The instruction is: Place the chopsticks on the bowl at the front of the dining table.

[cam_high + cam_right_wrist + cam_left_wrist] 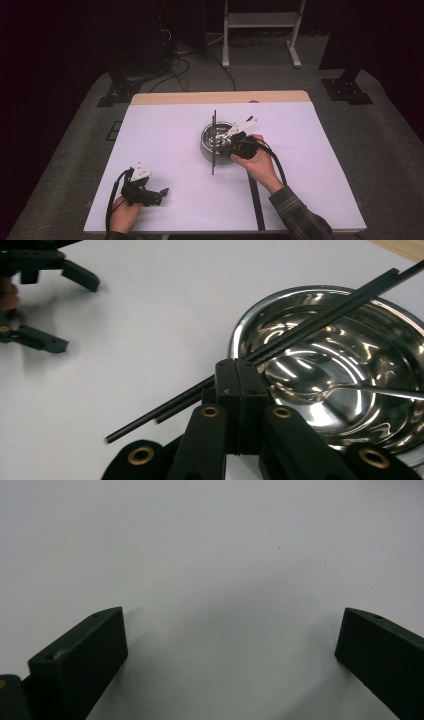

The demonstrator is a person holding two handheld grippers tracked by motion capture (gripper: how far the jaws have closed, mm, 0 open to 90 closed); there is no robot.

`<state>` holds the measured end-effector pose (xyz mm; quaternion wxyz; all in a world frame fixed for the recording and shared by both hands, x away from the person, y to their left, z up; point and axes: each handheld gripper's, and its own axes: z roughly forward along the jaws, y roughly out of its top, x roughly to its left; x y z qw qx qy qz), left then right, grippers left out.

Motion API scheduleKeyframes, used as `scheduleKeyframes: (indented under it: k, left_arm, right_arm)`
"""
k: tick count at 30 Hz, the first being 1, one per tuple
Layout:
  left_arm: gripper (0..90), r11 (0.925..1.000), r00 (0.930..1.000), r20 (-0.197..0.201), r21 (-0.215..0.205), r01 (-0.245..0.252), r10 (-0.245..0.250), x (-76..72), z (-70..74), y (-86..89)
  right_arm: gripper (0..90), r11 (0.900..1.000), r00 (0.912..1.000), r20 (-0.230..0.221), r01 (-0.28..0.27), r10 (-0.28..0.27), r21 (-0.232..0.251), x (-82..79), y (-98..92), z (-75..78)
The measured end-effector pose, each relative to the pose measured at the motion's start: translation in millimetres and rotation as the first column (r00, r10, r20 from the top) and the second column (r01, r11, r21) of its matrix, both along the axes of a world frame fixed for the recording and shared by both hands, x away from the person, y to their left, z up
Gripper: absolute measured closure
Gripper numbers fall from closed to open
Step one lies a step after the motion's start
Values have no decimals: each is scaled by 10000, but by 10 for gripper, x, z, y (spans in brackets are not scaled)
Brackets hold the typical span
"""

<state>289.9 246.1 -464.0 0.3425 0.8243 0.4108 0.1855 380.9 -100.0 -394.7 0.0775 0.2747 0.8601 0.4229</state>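
Note:
A shiny steel bowl point(218, 138) point(330, 360) stands mid-table. Inside it lies a metal spoon point(350, 388). A pair of black chopsticks point(213, 165) point(320, 315) lies across the bowl, its near end out over the table. My right gripper point(222, 152) point(240, 371) is shut, jaws pressed flat together with nothing between them, tips at the bowl's near rim just above the chopsticks. My left gripper point(159, 195) point(230, 645) rests at the table's front left, jaws wide open over bare white surface. It is also seen from the right gripper view point(65, 307).
The white table point(165, 150) has a wooden strip point(220, 97) along its far edge. A black band point(256, 200) runs down the table under the right forearm. Stands and cables sit on the grey floor behind.

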Motion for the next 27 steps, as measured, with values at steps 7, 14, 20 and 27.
scheduleKeyframes:
  k: [7, 14, 20, 27]
  left_arm:
    - [0, 10000, 10000, 7, 12, 5, -5, 0, 1, 1]
    - [0, 10000, 10000, 0, -9, -8, 8, -1, 0, -1]
    - [0, 10000, 10000, 21, 28, 14, -14, -1, 1, 1]
    - [0, 10000, 10000, 30, 36, 20, -20, -1, 0, 1]
  right_arm:
    - [898, 9991, 9992, -38, -409, 410, 122, -245, -29, -25]
    - [897, 9968, 9968, -80, -789, 790, 100, -460, -38, -58]
    - [897, 9926, 9925, -166, -1213, 1214, 88, -627, 3, -102]
    - [897, 9853, 9850, -333, -1701, 1695, -165, -742, 135, -199]
